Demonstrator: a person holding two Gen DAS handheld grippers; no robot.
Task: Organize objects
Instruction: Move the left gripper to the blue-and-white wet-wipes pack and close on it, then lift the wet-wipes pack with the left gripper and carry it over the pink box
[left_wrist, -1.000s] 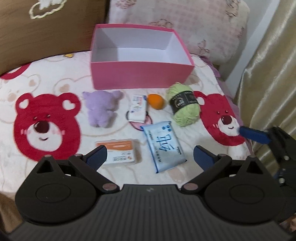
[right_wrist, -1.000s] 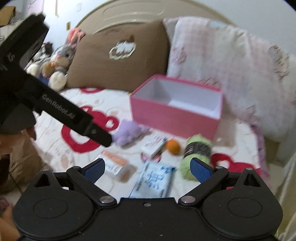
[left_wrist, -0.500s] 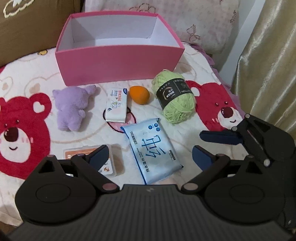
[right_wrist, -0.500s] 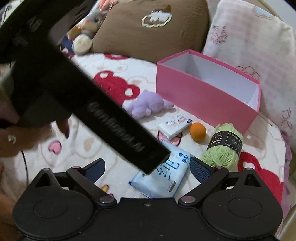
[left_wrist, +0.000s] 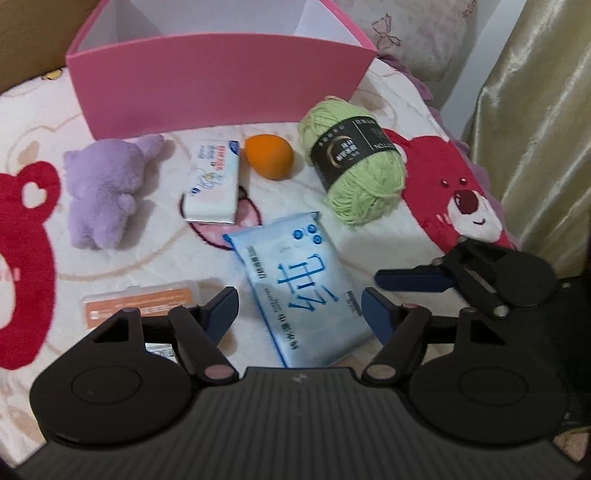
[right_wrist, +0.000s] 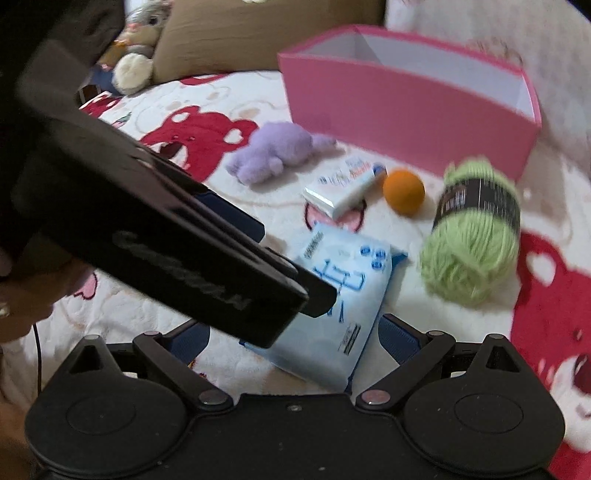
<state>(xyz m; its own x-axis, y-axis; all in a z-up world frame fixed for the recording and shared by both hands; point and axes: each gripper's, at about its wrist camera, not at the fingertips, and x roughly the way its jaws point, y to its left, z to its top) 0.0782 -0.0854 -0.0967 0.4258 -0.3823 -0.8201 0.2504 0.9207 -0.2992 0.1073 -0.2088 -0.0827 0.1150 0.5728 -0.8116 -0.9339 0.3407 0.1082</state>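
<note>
The left gripper (left_wrist: 299, 306) is closing around the wet-wipes pack (left_wrist: 295, 288), seemingly untouched; the right gripper (right_wrist: 291, 338) is hanging open.

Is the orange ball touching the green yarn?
Apart. The left wrist view shows a strip of bedspread between the orange ball and the green yarn; the right wrist view shows the same gap.

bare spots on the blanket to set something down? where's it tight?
Free: blanket between purple plush, wipes pack and orange case; also right of the yarn, over the red bear print. The pink box shows nothing inside. Crowded: the row under the box, tissue pack, orange ball and yarn close together.
</note>
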